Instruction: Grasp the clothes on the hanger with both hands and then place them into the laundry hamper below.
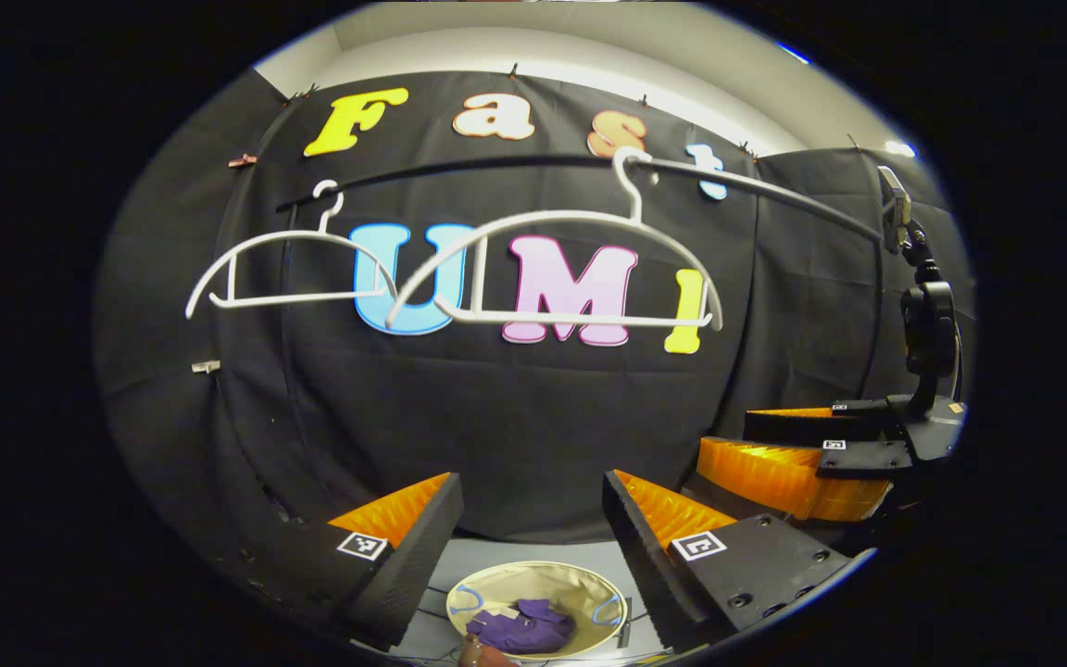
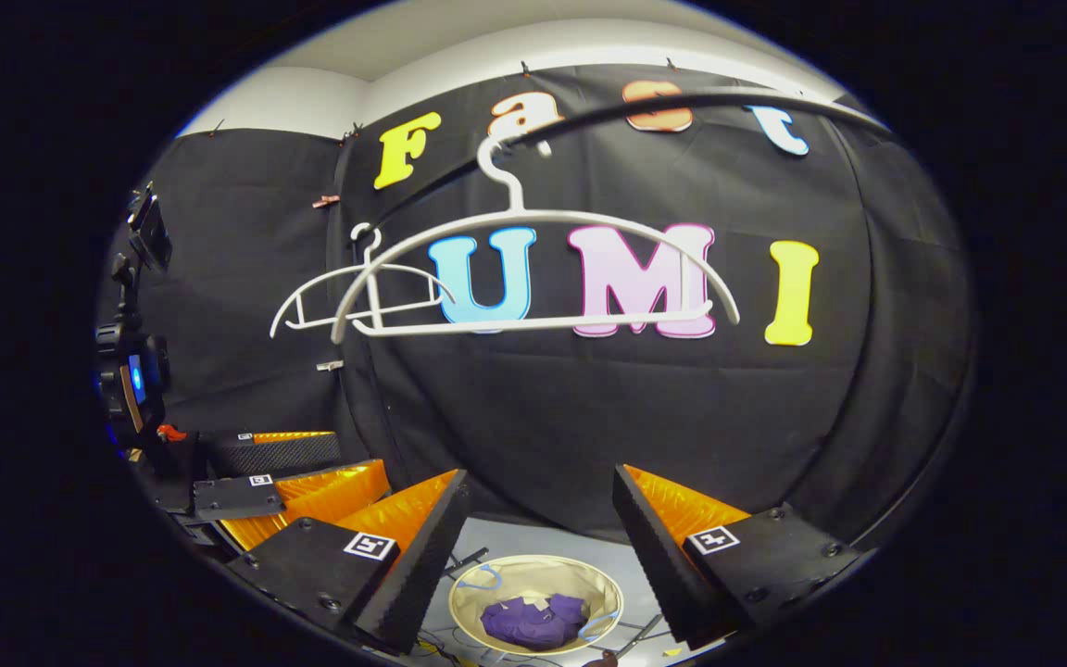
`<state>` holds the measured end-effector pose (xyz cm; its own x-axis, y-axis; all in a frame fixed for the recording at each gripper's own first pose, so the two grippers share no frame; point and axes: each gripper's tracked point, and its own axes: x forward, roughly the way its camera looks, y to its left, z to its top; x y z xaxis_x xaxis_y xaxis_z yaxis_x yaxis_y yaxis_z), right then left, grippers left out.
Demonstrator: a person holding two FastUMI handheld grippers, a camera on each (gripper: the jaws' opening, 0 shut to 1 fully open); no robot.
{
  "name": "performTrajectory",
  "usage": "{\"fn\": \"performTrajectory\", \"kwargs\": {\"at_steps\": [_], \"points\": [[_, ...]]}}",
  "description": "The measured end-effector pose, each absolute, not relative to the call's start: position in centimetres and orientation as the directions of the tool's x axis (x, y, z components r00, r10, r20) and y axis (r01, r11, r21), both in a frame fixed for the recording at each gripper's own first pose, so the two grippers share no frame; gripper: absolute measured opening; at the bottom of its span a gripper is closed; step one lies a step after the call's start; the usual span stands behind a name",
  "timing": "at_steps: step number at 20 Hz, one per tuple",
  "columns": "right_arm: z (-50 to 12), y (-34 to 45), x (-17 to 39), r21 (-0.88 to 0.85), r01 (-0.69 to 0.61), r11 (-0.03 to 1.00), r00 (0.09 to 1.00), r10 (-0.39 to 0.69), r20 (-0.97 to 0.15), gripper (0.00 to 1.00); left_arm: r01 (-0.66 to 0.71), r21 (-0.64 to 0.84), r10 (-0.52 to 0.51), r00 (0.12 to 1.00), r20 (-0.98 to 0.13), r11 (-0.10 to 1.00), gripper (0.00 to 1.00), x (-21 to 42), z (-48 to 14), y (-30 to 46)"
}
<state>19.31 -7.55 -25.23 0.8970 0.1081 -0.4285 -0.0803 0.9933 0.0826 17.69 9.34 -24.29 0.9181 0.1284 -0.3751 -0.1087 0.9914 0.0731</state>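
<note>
Two bare white hangers hang from a dark rail point(image 1: 774, 195): the nearer hanger point(image 1: 557, 269) and a farther one point(image 1: 288, 269); in the right gripper view they are the nearer hanger point(image 2: 538, 278) and the farther point(image 2: 357, 296). Below, a round cream hamper point(image 1: 580, 579) holds a purple garment point(image 1: 524, 625), seen too as hamper point(image 2: 543, 570) and garment point(image 2: 533, 619). My left gripper point(image 1: 533, 505) is open, empty, high above the hamper. My right gripper point(image 2: 543, 505) is open and empty too; it also appears at right as the other gripper point(image 1: 802, 454).
The black cloth wall stands behind the rail. A camera on a stand point(image 1: 922, 315) rises at the right edge, seen too as the stand point(image 2: 135, 371) in the right gripper view. Pale floor point(image 1: 506, 556) surrounds the hamper, with thin cables on it.
</note>
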Motion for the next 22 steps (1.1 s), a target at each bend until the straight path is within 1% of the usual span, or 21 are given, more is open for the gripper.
{"fn": "performTrajectory", "kwargs": {"at_steps": [2, 3, 6, 7, 9, 10, 11, 12, 13, 14, 15, 16, 17, 18, 19, 20, 21, 22], "points": [[-22.6, -6.2, 17.6, 0.072, -0.072, 0.995, 0.92, 0.094, -0.381, 0.98, -0.083, 0.09, 0.109, 0.935, -0.337, 0.993, 0.95, 15.6, -21.7, 8.8], [-21.2, -5.6, 16.6, 0.066, -0.066, 0.996, 0.93, 0.085, -0.357, 0.98, -0.072, 0.092, 0.098, 0.944, -0.316, 0.993, 0.93, 14.5, -20.5, 8.6], [-17.5, -4.3, 13.7, 0.036, -0.045, 0.998, 0.958, 0.053, -0.283, 0.98, -0.038, 0.091, 0.06, 0.964, -0.259, 0.995, 0.93, 11.1, -17.0, 7.6], [-16.3, -3.8, 12.8, 0.028, -0.035, 0.999, 0.965, 0.041, -0.259, 1.0, -0.027, 0.096, 0.049, 0.969, -0.241, 0.995, 0.95, 10.1, -15.9, 7.3], [-14.2, -2.9, 10.9, 0.022, -0.016, 1.0, 0.976, 0.02, -0.219, 0.92, -0.011, 0.113, 0.035, 0.978, -0.204, 0.993, 0.95, 8.0, -13.7, 7.0], [-13.3, -2.6, 9.9, 0.021, -0.004, 1.0, 0.979, 0.008, -0.202, 0.92, -0.005, 0.118, 0.027, 0.982, -0.187, 0.993, 0.92, 7.0, -12.6, 6.8], [-12.2, -2.4, 8.9, 0.021, 0.01, 1.0, 0.983, -0.006, -0.183, 0.92, 0.001, 0.117, 0.019, 0.986, -0.168, 0.993, 0.92, 6.1, -11.4, 6.4], [-11.0, -2.2, 7.8, 0.022, 0.023, 0.999, 0.987, -0.019, -0.161, 0.98, 0.002, 0.112, 0.015, 0.988, -0.151, 0.994, 0.92, 5.2, -10.5, 6.2], [-9.8, -2.0, 6.7, 0.023, 0.037, 0.999, 0.99, -0.033, -0.135, 0.92, 0.002, 0.104, 0.012, 0.991, -0.133, 0.995, 0.92, 4.3, -9.3, 6.0], [-8.9, -2.0, 5.7, 0.021, 0.048, 0.999, 0.993, -0.045, -0.111, 0.98, 0.002, 0.097, 0.01, 0.993, -0.117, 0.995, 0.92, 3.5, -8.6, 5.6], [-8.0, -2.2, 4.8, 0.015, 0.063, 0.998, 0.994, -0.061, -0.094, 1.0, -0.002, 0.094, 0.011, 0.995, -0.101, 0.996, 0.95, 2.7, -7.8, 5.4], [-7.5, -2.3, 3.9, 0.007, 0.075, 0.997, 0.994, -0.074, -0.08, 0.98, -0.002, 0.093, 0.01, 0.996, -0.084, 0.996, 0.92, 2.1, -7.1, 5.1], [-7.1, -2.6, 3.0, 0.003, 0.087, 0.996, 0.994, -0.086, -0.073, 0.99, 0.0, 0.098, 0.007, 0.997, -0.071, 0.995, 0.95, 1.6, -6.4, 4.8], [-6.8, -2.7, 2.5, 0.003, 0.094, 0.996, 0.993, -0.094, -0.072, 0.98, 0.005, 0.104, 0.002, 0.998, -0.06, 0.995, 0.95, 1.0, -6.0, 4.3], [-6.6, -2.8, 1.8, 0.004, 0.1, 0.995, 0.992, -0.1, -0.076, 0.98, 0.011, 0.105, -0.005, 0.998, -0.058, 0.994, 0.92, 0.6, -5.7, 3.9], [-6.3, -3.2, 1.4, 0.002, 0.109, 0.994, 0.991, -0.109, -0.077, 0.94, 0.021, 0.102, -0.015, 0.998, -0.059, 0.995, 0.95, 0.4, -5.6, 3.2], [-5.9, -3.5, 1.0, 0.001, 0.115, 0.993, 0.991, -0.115, -0.069, 0.99, 0.026, 0.099, -0.02, 0.998, -0.057, 0.995, 0.95, 0.3, -5.4, 2.6], [-5.6, -3.8, 0.7, 0.003, 0.119, 0.993, 0.991, -0.118, -0.064, 0.98, 0.022, 0.098, -0.016, 0.998, -0.054, 0.995, 0.95, 0.2, -5.3, 2.5]]}}
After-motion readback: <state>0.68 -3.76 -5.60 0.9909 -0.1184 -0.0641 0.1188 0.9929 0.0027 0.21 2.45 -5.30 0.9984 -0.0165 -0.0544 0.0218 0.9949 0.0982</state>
